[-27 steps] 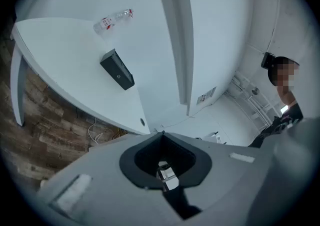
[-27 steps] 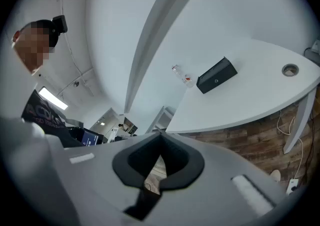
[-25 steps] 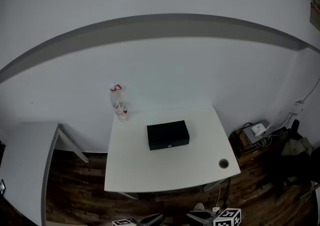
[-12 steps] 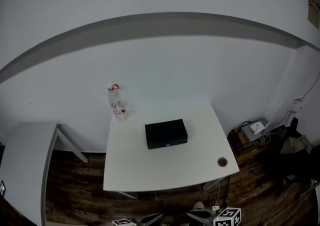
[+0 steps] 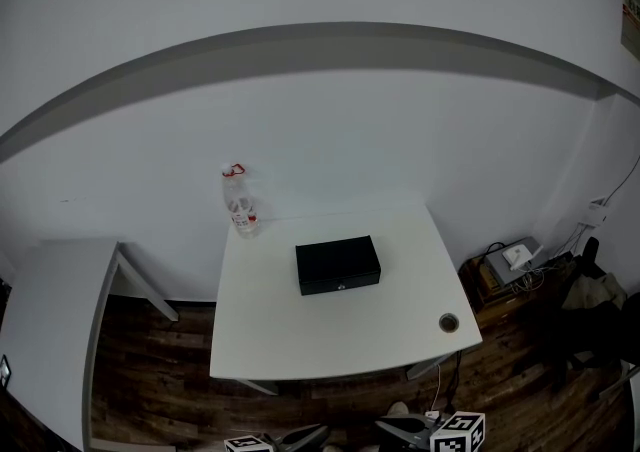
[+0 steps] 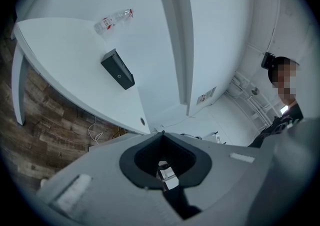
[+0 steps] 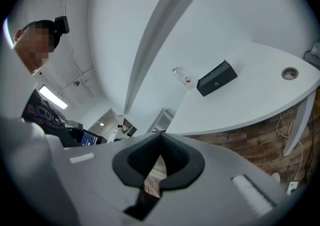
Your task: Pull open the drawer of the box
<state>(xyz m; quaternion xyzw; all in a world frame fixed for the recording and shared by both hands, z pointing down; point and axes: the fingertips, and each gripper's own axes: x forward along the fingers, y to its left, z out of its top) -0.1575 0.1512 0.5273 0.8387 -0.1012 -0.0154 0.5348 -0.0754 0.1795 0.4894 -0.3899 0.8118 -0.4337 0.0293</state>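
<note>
black box [image 5: 338,264] at frame centre on white bench [image 5: 330,345], drawer closed. left gripper [image 5: 304,435], right gripper [image 5: 401,430] at bottom edge, well apart from box, both pinched together, empty.

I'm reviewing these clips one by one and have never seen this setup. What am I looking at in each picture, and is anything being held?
No robot here: a person holds handheld tongs in each hand. One picture comes from a head camera looking down; the other two from cameras on the left tongs and right tongs. Both are closed, empty, short of the white table. On it are a black box, drawer shut, and a plastic bottle at the back corner.
</note>
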